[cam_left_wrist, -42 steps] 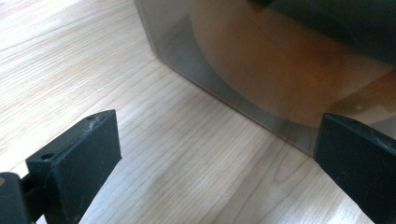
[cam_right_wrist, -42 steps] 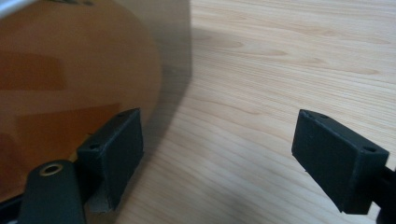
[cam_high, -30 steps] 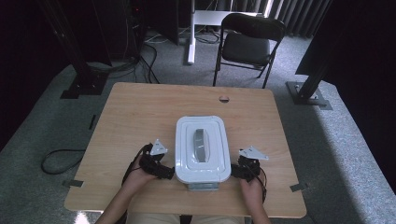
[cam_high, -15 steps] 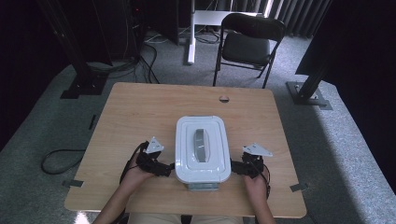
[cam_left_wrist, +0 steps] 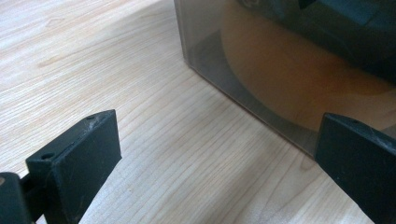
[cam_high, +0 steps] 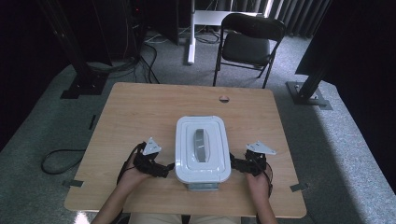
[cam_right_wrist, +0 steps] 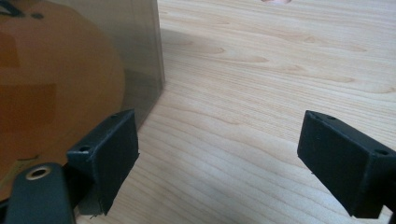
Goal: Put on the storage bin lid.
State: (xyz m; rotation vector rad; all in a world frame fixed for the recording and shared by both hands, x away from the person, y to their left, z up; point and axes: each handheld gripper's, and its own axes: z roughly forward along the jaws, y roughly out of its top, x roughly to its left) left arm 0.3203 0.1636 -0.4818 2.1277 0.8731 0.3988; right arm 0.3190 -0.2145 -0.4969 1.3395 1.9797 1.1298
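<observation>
- Dark room w/ grey carpet is taking up the top of the high view, a black folding chair (cam_high: 249, 41) sitting upper centre behind the wooden table (cam_high: 140, 116).
- Table is carrying one big thing: a white lidded container (cam_high: 202, 149) w/ a grey handle (cam_high: 200, 144) on top, sitting low centre of the frame, near the person's edge.
- Container is resting flat on the wood, lid on, nothing lifted; in both gripper views its translucent smoky wall is meeting the table w/ no gap, something orange-brown showing through.
- Left gripper (cam_high: 164, 169) is sitting just beside the container's left wall; in the left gripper view its jaws are standing wide, nothing between them but bare wood, the wall just ahead.
- Right gripper (cam_high: 236, 164) is mirroring it at the right wall; its jaws have just been opening & are standing wide, nothing between them, one jaw close to the container's corner.
- Progress, as I'm judging it: container is set down & let go on both sides; if a lift or lid removal is coming, a fresh grip is what's left.
- Small dark round thing (cam_high: 224, 98) is lying far up the table, well apart.
</observation>
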